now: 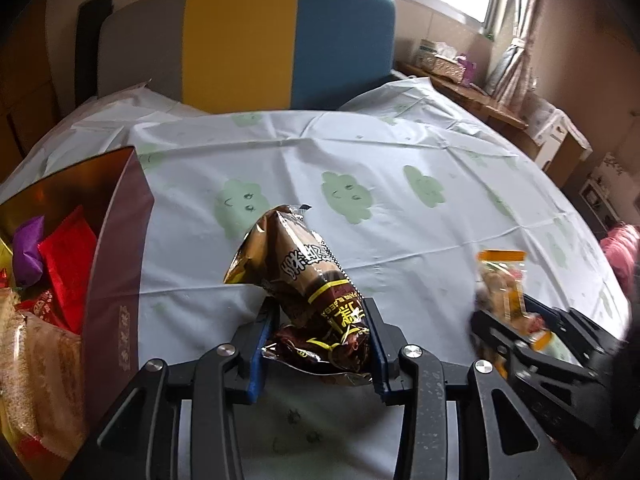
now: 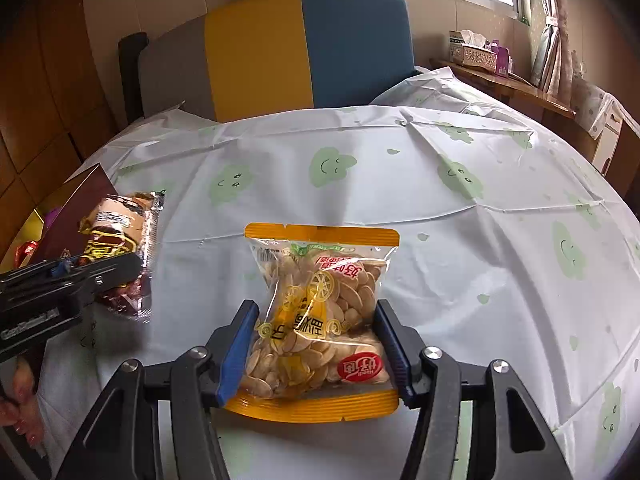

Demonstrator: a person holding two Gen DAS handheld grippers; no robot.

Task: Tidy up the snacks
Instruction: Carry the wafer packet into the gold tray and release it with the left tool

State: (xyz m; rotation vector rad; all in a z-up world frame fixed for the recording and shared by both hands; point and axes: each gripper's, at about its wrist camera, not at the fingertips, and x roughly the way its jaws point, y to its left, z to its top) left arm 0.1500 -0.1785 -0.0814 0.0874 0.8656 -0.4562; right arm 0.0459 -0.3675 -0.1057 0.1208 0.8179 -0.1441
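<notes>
My left gripper (image 1: 320, 312) is shut on a brown and gold snack packet (image 1: 296, 264), which sticks up and leans left above the table. Just to its left stands a dark red box (image 1: 120, 240) holding several snack packs in red, purple and clear wrappers. My right gripper (image 2: 316, 308) is shut on a clear, orange-edged bag of seeds (image 2: 320, 300), with its blue pads pressing both sides. From the left wrist view, that seed bag (image 1: 502, 280) is off the table at the right. The right wrist view shows the left gripper (image 2: 100, 268) and brown packet (image 2: 120, 224) at its left.
A pale tablecloth (image 2: 440, 240) with green cloud faces covers the round table. A grey, yellow and blue chair back (image 2: 280, 48) stands behind it. A wooden sideboard with a tissue box (image 2: 476, 52) runs along the right wall. A printed picture (image 2: 24, 392) lies at the near left.
</notes>
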